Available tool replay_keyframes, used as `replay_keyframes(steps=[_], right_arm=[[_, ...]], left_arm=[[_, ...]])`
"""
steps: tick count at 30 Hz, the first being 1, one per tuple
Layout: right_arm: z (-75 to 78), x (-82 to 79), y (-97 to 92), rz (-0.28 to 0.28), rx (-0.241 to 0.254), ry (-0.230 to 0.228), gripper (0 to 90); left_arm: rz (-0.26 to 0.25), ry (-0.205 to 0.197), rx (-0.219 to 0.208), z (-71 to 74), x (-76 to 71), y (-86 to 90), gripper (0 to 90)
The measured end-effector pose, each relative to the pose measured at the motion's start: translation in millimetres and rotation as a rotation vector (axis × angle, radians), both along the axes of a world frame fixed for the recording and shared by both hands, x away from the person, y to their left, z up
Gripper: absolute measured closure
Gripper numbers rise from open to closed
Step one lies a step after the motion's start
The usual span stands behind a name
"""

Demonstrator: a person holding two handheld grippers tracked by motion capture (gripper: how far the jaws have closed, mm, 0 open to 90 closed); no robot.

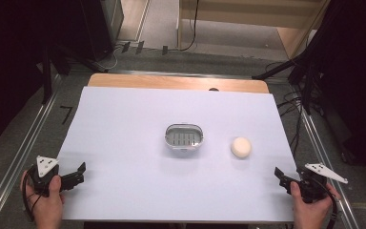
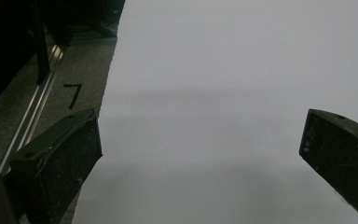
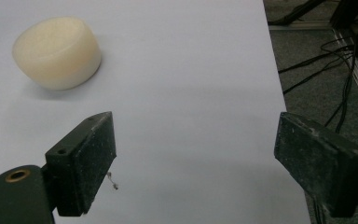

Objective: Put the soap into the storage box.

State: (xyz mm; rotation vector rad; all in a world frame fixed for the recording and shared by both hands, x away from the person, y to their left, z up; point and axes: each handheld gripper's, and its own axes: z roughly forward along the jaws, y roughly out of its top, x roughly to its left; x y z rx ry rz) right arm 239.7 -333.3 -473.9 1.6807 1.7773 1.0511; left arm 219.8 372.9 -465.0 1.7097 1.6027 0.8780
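Right claw [image 3: 196, 154] wide open, nothing between the jaws, low over the near right corner of the table [image 1: 124, 119]. Left claw [image 2: 200, 154] same: jaws spread wide, empty, at the near left edge, well apart from everything.

Soap [image 3: 57, 52] (cream, round, bar-like) sits ahead and left of the right claw, near but not touching. From the high view it lies just right of the soap dish [image 1: 184, 137], apart from it. Dish is mid-table, metal-rimmed oval with a slotted insert, empty.

Risks, my read:
- soap is rounded and probably slick; an off-centre pinch could squirt it out or roll it toward the right table edge
- coming in too low shoves it along the white sheet instead of gripping
- dish looks light; a bumped rim on drop-off could skid it, left claw too far away to brace it
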Motion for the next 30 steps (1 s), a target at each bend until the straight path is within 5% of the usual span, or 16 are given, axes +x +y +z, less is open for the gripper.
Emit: replay_keyframes(steps=[30], right_arm=[[38.3,27.6,34.0,0.076,-0.006,-0.002,13.1]], left_arm=[[0.001,0.0,-0.004,0.0,0.1,0.2,0.0]])
